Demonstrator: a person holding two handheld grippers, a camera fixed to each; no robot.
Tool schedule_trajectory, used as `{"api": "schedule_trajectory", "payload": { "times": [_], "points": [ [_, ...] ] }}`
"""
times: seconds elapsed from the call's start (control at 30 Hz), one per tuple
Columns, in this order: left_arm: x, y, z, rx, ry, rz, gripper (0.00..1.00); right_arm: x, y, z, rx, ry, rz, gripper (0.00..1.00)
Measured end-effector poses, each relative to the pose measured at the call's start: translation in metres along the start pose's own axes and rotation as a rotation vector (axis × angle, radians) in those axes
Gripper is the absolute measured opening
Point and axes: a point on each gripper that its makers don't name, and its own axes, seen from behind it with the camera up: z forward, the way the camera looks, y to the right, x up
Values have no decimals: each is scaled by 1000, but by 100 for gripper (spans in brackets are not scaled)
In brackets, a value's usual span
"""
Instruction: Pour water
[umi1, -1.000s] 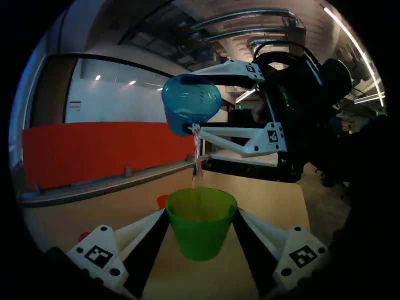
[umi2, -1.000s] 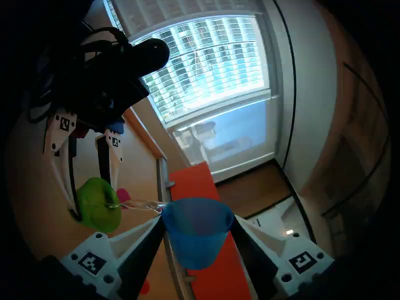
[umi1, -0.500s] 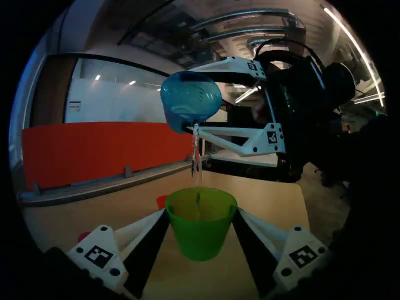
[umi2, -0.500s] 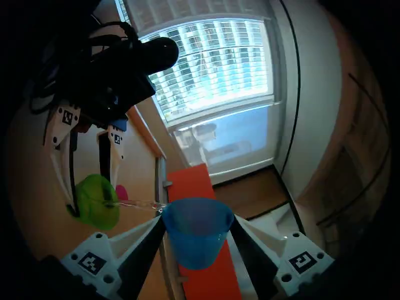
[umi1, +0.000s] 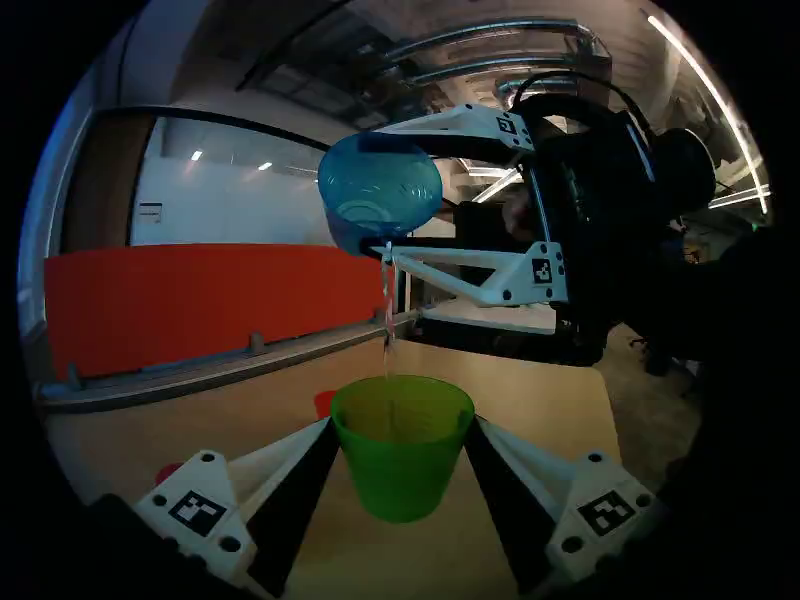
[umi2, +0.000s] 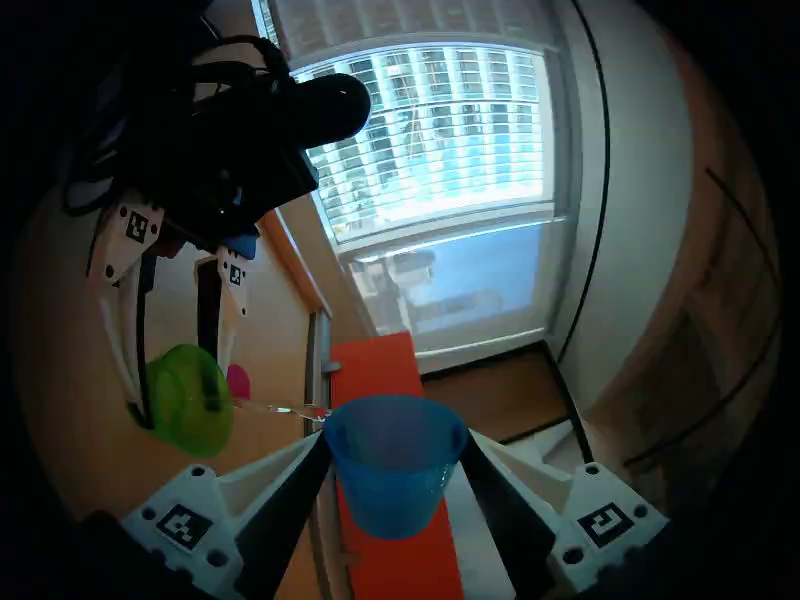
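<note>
Blue cup (umi1: 380, 192) tipped further, right gripper (umi2: 396, 450) clamped on it; left gripper (umi1: 400, 430) clamped on green cup (umi1: 402, 465).

orange partition (umi1: 200, 300), wooden table (umi1: 530, 390), slatted window (umi2: 440, 130)

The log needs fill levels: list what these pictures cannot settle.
Water level in green cup: left gripper view, tinted wall hides it.
Water left in blue cup: right gripper view, its wall hides the inside.
Red thing: left gripper view, partly behind the green cup.

The tipped cup (umi1: 380, 195) hangs above the upright cup (umi1: 402, 460), a water stream (umi1: 387, 310) between them, table (umi1: 530, 385) beneath
</note>
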Motion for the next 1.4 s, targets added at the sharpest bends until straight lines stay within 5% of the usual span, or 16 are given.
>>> {"api": "schedule_trajectory", "payload": {
  "times": [1.4],
  "points": [
    [0,-5,-1,-1,5,-9,86,20,12,6,-42,20,-229,91]
  ]
}}
